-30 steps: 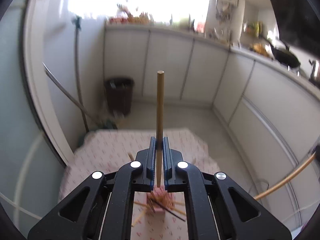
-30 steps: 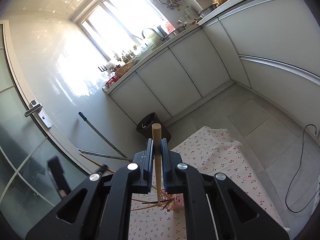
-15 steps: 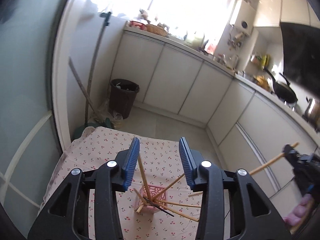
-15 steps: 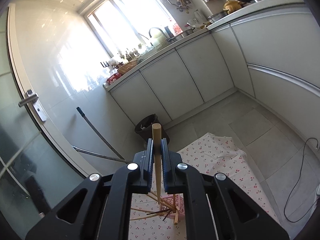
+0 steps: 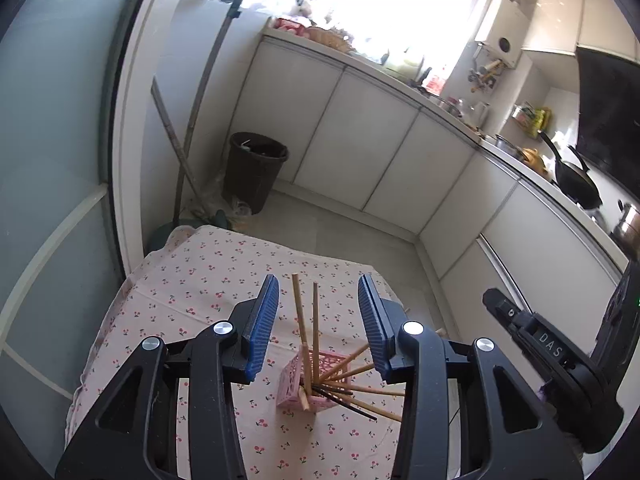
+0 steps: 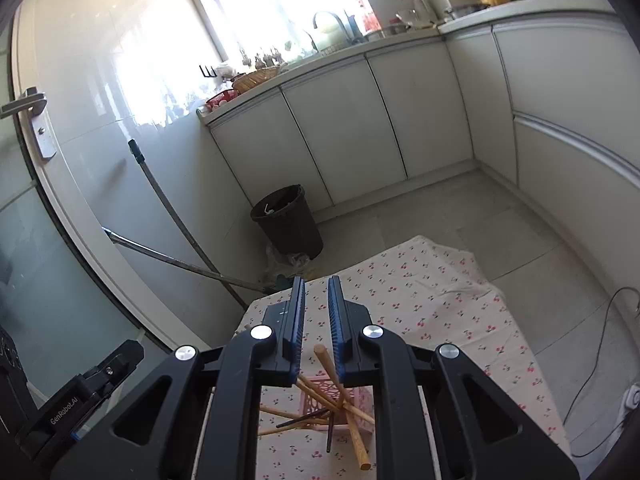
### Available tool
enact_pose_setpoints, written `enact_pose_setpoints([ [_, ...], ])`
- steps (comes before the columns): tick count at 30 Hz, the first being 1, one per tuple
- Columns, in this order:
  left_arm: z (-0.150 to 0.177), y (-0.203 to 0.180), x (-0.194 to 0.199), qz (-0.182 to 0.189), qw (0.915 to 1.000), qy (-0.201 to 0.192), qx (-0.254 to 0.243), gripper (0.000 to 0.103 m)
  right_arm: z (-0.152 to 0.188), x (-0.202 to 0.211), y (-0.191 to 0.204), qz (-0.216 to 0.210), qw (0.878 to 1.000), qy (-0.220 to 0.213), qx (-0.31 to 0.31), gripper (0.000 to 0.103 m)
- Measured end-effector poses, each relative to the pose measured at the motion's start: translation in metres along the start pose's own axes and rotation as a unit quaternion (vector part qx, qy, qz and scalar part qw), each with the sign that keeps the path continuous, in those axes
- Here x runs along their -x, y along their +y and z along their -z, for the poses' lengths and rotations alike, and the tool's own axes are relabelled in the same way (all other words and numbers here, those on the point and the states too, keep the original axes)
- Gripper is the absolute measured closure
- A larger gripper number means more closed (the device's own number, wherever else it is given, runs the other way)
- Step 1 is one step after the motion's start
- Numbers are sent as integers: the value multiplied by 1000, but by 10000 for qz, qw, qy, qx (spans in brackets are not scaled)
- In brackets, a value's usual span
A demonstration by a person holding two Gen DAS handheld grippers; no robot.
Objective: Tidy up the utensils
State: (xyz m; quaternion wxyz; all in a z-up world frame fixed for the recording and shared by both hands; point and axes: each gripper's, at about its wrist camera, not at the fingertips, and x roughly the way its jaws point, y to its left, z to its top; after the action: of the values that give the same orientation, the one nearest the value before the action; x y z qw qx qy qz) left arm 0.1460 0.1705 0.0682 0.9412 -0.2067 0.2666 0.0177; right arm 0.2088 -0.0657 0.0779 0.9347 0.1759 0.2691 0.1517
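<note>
1. The left gripper [image 5: 316,328] hangs above the pink basket [image 5: 294,386], jaws spread wide, gripping nothing.
2. The right gripper [image 6: 316,322] has jaws slightly parted (empty).
3. Chopsticks [image 6: 340,392] stand splayed in the basket, on the near part of the cherry-print cloth [image 6: 432,292].

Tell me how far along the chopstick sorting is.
Mostly done, it seems: the chopsticks stand or lean in the pink basket. Nothing is in hand: the left claw is open and the right claw is open above a stick. No loose sticks show on the cloth. Left: perhaps straightening them.
</note>
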Motion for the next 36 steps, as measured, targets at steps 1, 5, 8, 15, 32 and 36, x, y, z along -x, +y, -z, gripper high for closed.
enact_pose_setpoints([
  [1,1,-2,2,-8,10000,-23,-50,63,-1,6,1,19,10000,-47,38,89],
  [5,9,-18,16,15,9995,-146,-275,52,-3,30,4,131,9995,-200,207,82],
  [8,16,-28,26,13,9989,-208,-425,45,1,49,8,332,9981,-306,414,69],
  [15,51,-40,54,-381,9953,-524,-725,25,28,88,1,919,9921,-412,749,47],
  [32,163,-60,58,-1135,9795,-121,-1661,7,132,125,-67,2434,9664,-194,798,7],
  [36,167,-63,55,-1143,9788,-191,-1688,7,142,128,-73,2731,9574,-263,901,7],
])
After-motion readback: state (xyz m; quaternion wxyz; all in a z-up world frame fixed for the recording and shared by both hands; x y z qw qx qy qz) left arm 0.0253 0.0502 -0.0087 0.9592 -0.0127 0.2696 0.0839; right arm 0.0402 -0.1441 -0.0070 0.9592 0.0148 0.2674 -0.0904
